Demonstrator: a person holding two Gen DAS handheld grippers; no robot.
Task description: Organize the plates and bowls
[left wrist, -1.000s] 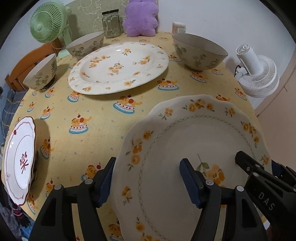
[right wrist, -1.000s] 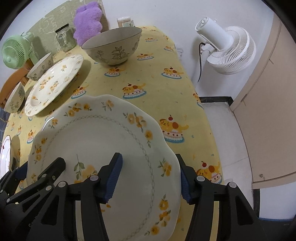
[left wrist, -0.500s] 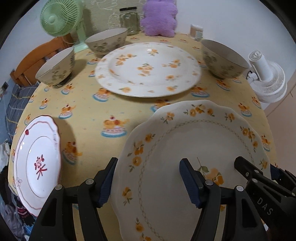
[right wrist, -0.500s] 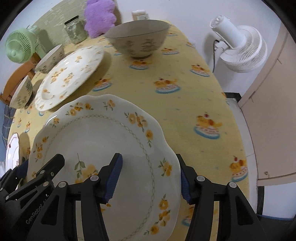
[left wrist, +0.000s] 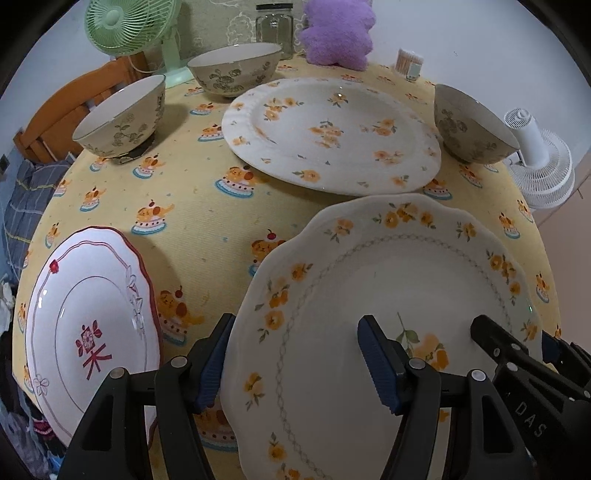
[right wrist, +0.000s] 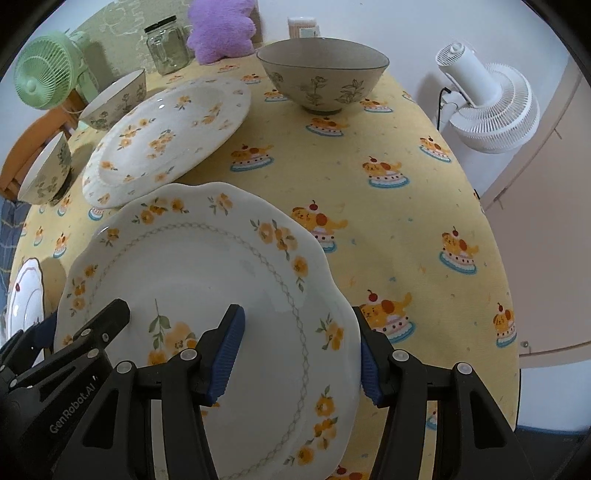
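Item: scalloped floral plate (left wrist: 388, 295), near edge of tabletop (left wrist: 207, 214); we see left gripper (left wrist: 295, 363) and right gripper (right wrist: 295, 356) jaws clamping its opposite rims.

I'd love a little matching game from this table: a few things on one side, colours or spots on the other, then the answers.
Things:
1. small plate
2. scalloped plate
3. plush toy
4. desk fan

Descriptions:
A. green
B. purple, at the table's far edge
C. red rim, red motif
D. held by both grippers, rim between the fingers

Pairs: 1-C, 2-D, 3-B, 4-A
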